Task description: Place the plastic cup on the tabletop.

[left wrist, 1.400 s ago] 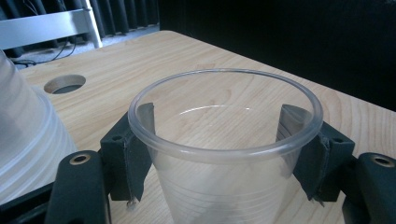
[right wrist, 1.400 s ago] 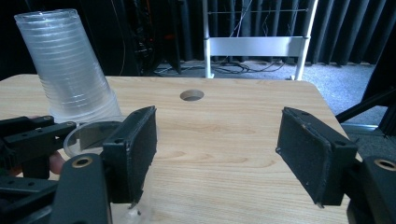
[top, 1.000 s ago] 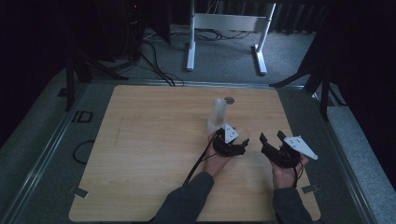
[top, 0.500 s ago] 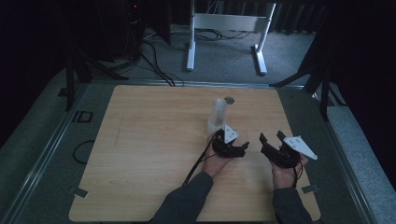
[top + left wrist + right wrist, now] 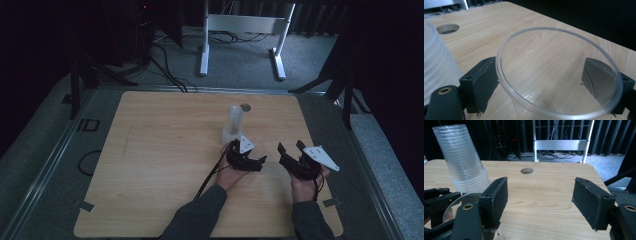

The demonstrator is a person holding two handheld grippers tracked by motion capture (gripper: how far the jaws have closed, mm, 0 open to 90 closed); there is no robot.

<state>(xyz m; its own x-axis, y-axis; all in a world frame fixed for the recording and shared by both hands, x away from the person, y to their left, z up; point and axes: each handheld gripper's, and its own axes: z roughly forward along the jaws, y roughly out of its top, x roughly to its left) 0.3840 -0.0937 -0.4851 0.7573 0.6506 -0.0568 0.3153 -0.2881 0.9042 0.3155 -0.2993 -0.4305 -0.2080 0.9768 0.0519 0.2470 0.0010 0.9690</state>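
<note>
Straddling a single clear plastic cup, the left gripper has just been opening its jaws; they now stand wide on either side of the cup wall, and the pads look to have let go of it, though the right pad sits very close to the rim. That cup stands upright on the light wooden table, just right of and nearer than the tall stack of clear ribbed plastic cups, which rises upright toward the far middle of the board. In the left gripper view the stack's ribbed side sits just beside the left jaw. A round hole in the tabletop lies just beyond the stack. The right gripper rests to the right, well apart from the cup, its jaws spread wide with nothing between them.

The step in hand looks like setting down one cup taken from the stack. To do it well, I would judge that the left jaws should stay fully spread and draw straight back toward the near edge, level, so neither pad drags the light cup or tips it; any sideways drift to the left risks nudging the stack. The right gripper should wait where it is
</note>
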